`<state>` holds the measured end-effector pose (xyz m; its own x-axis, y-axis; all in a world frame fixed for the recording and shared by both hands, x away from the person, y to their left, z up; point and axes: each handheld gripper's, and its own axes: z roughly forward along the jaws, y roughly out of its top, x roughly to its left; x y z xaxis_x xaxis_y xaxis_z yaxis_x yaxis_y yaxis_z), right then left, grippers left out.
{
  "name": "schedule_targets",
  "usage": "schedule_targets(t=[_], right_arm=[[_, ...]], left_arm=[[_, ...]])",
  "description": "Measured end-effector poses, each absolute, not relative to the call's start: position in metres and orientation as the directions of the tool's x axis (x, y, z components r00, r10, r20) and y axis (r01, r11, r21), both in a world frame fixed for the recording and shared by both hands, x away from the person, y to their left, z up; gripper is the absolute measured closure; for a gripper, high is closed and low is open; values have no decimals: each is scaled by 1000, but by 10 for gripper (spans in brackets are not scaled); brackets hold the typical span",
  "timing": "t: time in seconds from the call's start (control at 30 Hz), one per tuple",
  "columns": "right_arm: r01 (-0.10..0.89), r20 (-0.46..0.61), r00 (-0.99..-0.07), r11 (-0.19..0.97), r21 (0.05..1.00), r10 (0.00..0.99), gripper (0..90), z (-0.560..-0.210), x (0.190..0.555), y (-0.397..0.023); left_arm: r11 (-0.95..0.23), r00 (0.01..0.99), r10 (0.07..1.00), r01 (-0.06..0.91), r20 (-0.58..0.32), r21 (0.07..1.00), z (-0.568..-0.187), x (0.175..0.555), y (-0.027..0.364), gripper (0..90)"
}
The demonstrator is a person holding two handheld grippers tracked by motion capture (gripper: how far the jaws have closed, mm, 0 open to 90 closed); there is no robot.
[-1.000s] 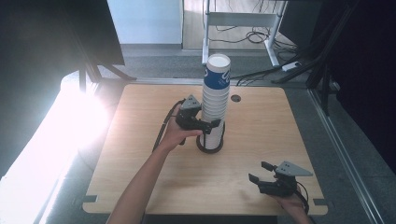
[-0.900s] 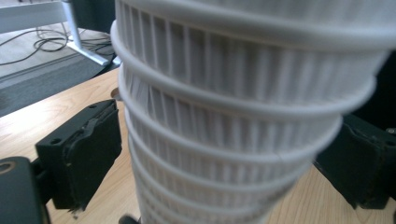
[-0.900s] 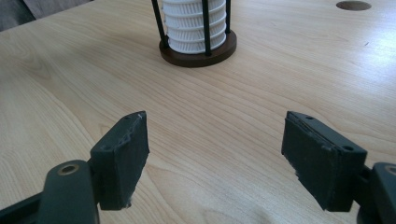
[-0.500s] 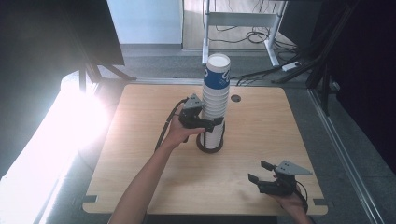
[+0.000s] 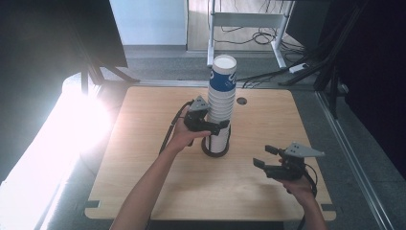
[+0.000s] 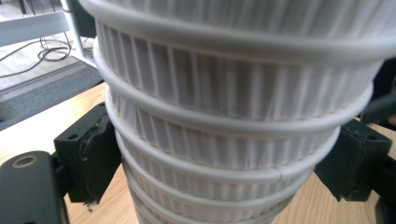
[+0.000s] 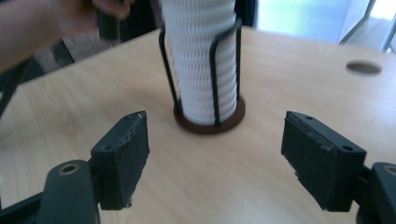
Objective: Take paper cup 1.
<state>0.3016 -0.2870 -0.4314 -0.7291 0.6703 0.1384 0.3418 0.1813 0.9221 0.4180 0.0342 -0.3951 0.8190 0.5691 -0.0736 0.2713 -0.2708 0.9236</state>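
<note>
Left tongs (image 5: pixel 218 125) clamp the cup stack (image 5: pixel 221 108) (ribbed white); right tongs (image 5: pixel 265 156) gape empty.

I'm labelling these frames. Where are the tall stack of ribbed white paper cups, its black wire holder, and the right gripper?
Stack of ribbed white paper cups (image 5: pixel 221 103), high view, mid-stack.
Black wire holder (image 7: pixel 209 122), right gripper view, round base.
Right gripper (image 5: pixel 264 156), high view, between fingertips.
</note>
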Motion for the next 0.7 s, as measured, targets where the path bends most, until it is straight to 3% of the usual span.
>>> schedule_targets(t=[0.3, 0.7], right_arm=[[275, 118, -773, 161, 948, 623, 246, -368, 324, -283], [241, 87, -801, 186, 953, 592, 249, -332, 348, -267]], left_arm=[[-268, 817, 572, 272, -75, 924, -395, 417, 35, 122], [-267, 818, 570, 273, -77, 924, -395, 417, 33, 122]])
